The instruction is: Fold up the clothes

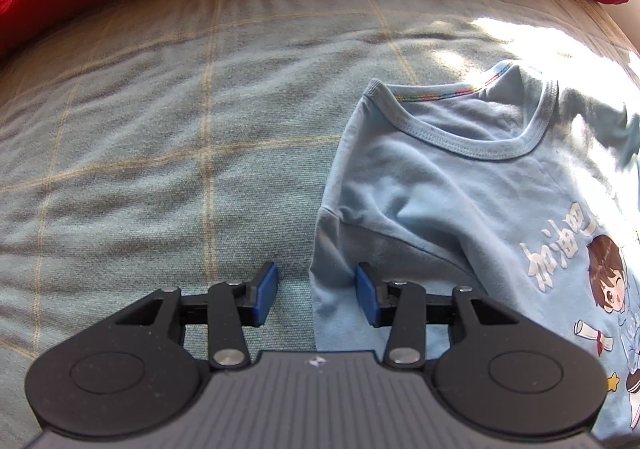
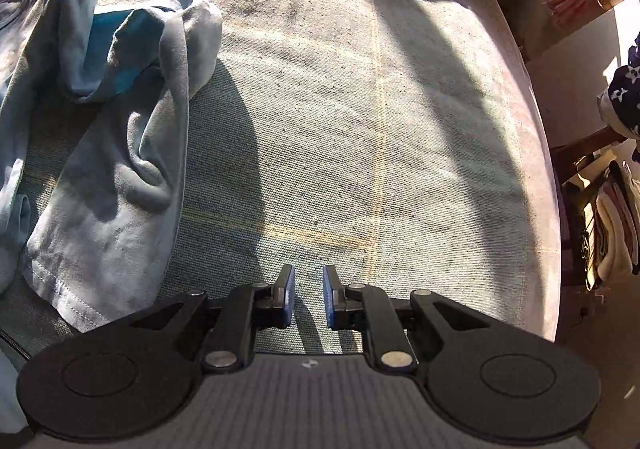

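Your left hand-held gripper [image 1: 316,299] is nearer, jaws wide and empty astride the light blue T-shirt's [image 1: 460,201] edge, collar toward the frame's top, while your right hand-held gripper [image 2: 308,297], narrowly parted and empty, sees its rumpled cloth at left.

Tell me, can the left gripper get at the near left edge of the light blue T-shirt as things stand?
Probably yes. The left gripper is open, and the T-shirt edge already lies between its fingers on the plaid bedcover. Nothing sits on or in front of that edge.
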The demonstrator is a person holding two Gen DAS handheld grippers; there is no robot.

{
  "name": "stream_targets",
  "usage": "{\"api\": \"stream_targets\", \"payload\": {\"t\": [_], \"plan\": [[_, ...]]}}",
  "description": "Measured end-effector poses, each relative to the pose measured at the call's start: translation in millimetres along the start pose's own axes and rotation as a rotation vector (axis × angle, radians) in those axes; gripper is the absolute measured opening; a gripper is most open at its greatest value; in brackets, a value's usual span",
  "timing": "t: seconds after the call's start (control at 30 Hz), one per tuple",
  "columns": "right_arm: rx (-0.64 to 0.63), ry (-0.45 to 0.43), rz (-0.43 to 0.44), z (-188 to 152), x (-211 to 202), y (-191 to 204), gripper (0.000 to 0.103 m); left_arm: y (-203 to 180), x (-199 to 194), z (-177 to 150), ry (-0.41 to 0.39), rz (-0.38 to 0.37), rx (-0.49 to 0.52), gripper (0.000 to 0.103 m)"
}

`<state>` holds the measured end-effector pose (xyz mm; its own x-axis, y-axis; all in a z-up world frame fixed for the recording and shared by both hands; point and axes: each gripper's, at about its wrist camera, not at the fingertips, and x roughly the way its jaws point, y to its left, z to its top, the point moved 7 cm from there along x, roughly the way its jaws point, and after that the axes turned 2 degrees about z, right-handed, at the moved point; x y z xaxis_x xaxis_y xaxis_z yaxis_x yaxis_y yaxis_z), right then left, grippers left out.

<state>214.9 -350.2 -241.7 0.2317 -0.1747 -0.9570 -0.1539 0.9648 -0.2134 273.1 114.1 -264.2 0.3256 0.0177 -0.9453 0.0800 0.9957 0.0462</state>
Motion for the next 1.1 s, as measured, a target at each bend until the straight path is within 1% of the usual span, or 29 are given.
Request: {"api": "stream_targets", "payload": {"t": [0.03, 0.07, 0.13, 0.2, 0.3, 0.43, 0.53, 0.63, 0.7, 0.73, 0.8, 0.93, 1.03, 1.1], "plan": [[0.000, 0.002, -0.015, -3.0, -0.6, -5.2, 0.031, -0.4, 0.3, -0.1, 0.000, 0.003, 0.001, 0.044], [0.000, -0.015, -0.003, -0.5, -4.6, -4.1, 0.038, -1.0, 0.6, -0.2, 0.001, 0.006, 0.001, 0.044], [-0.002, -0.050, 0.023, 5.6, -12.9, -0.9, 0.039, -6.7, 3.0, 0.9, 0.002, 0.014, 0.006, 0.045], [-0.017, -0.106, 0.079, 23.0, -23.2, 12.3, 0.048, -8.3, 4.1, 1.2, 0.000, 0.015, 0.006, 0.045], [-0.086, -0.193, 0.146, 54.0, -37.7, 36.7, 0.049, -8.2, 4.9, 1.1, -0.002, 0.013, 0.004, 0.045], [-0.189, -0.298, 0.185, 101.4, -48.4, 70.7, 0.050, -8.0, 6.0, 1.1, -0.006, 0.011, 0.000, 0.047], [-0.251, -0.350, 0.196, 134.1, -47.4, 94.1, 0.050, -3.6, 3.6, -1.4, -0.013, 0.004, -0.009, 0.048], [-0.261, -0.341, 0.212, 166.1, -32.0, 110.1, 0.050, -1.1, 0.8, -4.4, -0.020, -0.002, -0.008, 0.049], [-0.243, -0.306, 0.241, 178.4, -19.7, 119.1, 0.050, -0.8, 0.9, -4.7, -0.023, -0.008, -0.004, 0.049], [-0.234, -0.287, 0.259, 182.8, -14.1, 123.2, 0.050, -0.5, 0.9, -4.8, -0.024, -0.011, -0.003, 0.050], [-0.224, -0.238, 0.328, 183.9, -6.0, 134.8, 0.050, 0.6, 1.1, -4.9, -0.025, -0.018, -0.007, 0.051], [-0.272, -0.208, 0.422, 168.4, -15.7, 164.3, 0.050, 2.7, 1.7, -6.2, -0.031, -0.031, -0.021, 0.052], [-0.345, -0.176, 0.472, 148.5, -23.2, 194.6, 0.050, 2.6, 2.2, -6.7, -0.035, -0.035, -0.022, 0.053], [-0.386, -0.151, 0.486, 138.5, -21.0, 210.0, 0.051, 2.8, 2.5, -7.1, -0.037, -0.038, -0.022, 0.053]]}}
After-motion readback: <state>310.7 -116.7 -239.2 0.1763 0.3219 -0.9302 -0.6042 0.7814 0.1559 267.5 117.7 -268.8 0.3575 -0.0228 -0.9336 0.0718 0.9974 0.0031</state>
